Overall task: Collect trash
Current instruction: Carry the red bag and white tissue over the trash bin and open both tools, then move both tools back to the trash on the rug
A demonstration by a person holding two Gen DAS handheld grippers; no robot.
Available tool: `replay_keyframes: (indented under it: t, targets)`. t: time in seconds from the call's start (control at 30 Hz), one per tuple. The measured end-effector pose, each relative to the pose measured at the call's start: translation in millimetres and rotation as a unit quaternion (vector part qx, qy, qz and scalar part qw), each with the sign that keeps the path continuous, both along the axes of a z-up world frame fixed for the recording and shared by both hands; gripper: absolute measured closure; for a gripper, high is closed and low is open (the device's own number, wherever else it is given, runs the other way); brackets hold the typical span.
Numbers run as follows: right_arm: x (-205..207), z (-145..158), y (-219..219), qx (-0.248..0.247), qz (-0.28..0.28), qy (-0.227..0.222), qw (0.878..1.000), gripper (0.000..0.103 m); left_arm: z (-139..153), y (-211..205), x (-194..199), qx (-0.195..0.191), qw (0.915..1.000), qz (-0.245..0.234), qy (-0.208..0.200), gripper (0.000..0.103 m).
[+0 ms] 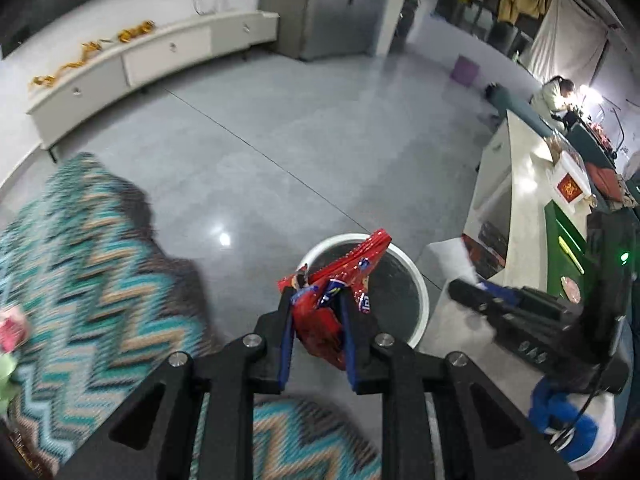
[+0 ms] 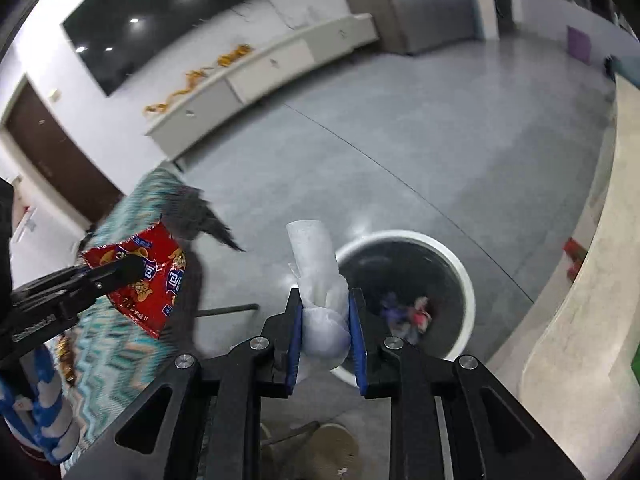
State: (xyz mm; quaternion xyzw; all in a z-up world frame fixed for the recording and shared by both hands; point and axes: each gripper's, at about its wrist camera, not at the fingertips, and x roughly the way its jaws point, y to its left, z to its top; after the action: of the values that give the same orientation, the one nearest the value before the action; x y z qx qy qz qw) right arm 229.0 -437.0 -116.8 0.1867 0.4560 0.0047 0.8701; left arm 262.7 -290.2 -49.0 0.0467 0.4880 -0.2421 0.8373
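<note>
My left gripper (image 1: 314, 300) is shut on a red snack wrapper (image 1: 340, 276) and holds it in the air over the near rim of a round white trash bin (image 1: 420, 292) on the grey floor. My right gripper (image 2: 325, 300) is shut on a crumpled white tissue (image 2: 316, 272), held just left of the same bin (image 2: 466, 280), which has some trash inside (image 2: 416, 312). The right wrist view also shows the left gripper (image 2: 132, 266) with the red wrapper (image 2: 156, 280) at the left. The left wrist view shows the right gripper (image 1: 464, 292) with its tissue (image 1: 456, 256) at the right.
A table with a teal zigzag cloth (image 1: 80, 248) lies to the left. A long white counter (image 1: 524, 200) runs along the right, with a white box with a red label (image 1: 570, 184) on it. A low white cabinet (image 1: 140, 64) stands at the far wall. A person (image 1: 556, 96) sits far right.
</note>
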Motion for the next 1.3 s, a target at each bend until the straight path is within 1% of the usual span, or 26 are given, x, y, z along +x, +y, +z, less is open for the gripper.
replay_keyframes:
  t: [0.1,0.17,0.23,0.27,0.3,0.33,0.4,0.43,0.47,0.6,0.7,0.77,0.93,1.13,1.3]
  targets:
    - [15,-23,-13,-0.003,-0.008,0.021,1.0,0.08,-19,-28,18,0.002,0.9997,-0.006,0.022,0.082]
    - [21,-33,-20,-0.007,-0.012,0.03,0.999,0.079,-31,-43,28,0.0,0.9993,-0.008,0.037,0.081]
    - [27,-41,-25,-0.012,-0.017,0.038,0.999,0.079,-40,-49,35,-0.005,0.9989,-0.008,0.047,0.074]
    - [29,-44,-27,-0.015,-0.02,0.041,0.999,0.076,-44,-54,38,-0.007,0.9986,-0.007,0.052,0.07]
    - [32,-48,-33,-0.016,-0.025,0.044,0.999,0.073,-48,-58,42,-0.009,0.9984,-0.006,0.056,0.07]
    - [33,-49,-35,-0.018,-0.028,0.045,0.998,0.068,-51,-61,46,-0.013,0.9981,-0.006,0.06,0.069]
    - [33,-50,-40,-0.023,-0.034,0.045,0.998,0.065,-55,-67,51,-0.017,0.9975,-0.005,0.068,0.065]
    - [32,-50,-41,-0.025,-0.036,0.044,0.998,0.065,-57,-68,51,-0.02,0.9974,-0.003,0.07,0.059]
    - [32,-50,-42,-0.026,-0.037,0.044,0.998,0.064,-57,-68,52,-0.023,0.9973,-0.003,0.07,0.055]
    - [25,-40,-40,-0.029,-0.04,0.036,0.998,0.063,-51,-65,45,-0.033,0.9974,-0.004,0.063,0.055]
    - [17,-26,-38,-0.027,-0.036,0.019,0.999,0.063,-35,-50,33,-0.038,0.9985,0.007,0.04,0.055]
    - [10,-13,-31,-0.027,-0.032,0.005,0.999,0.063,-23,-37,23,-0.049,0.9983,0.018,0.028,0.055]
    - [-15,35,-6,-0.029,-0.014,-0.046,0.998,0.063,11,2,-11,-0.054,0.9976,0.04,-0.016,0.055]
    - [-47,100,40,-0.027,0.014,-0.109,0.994,0.063,56,68,-62,-0.047,0.9945,0.056,-0.075,0.055]
    - [-71,147,91,-0.034,0.053,-0.154,0.986,0.063,81,140,-91,-0.045,0.9896,0.095,-0.097,0.055]
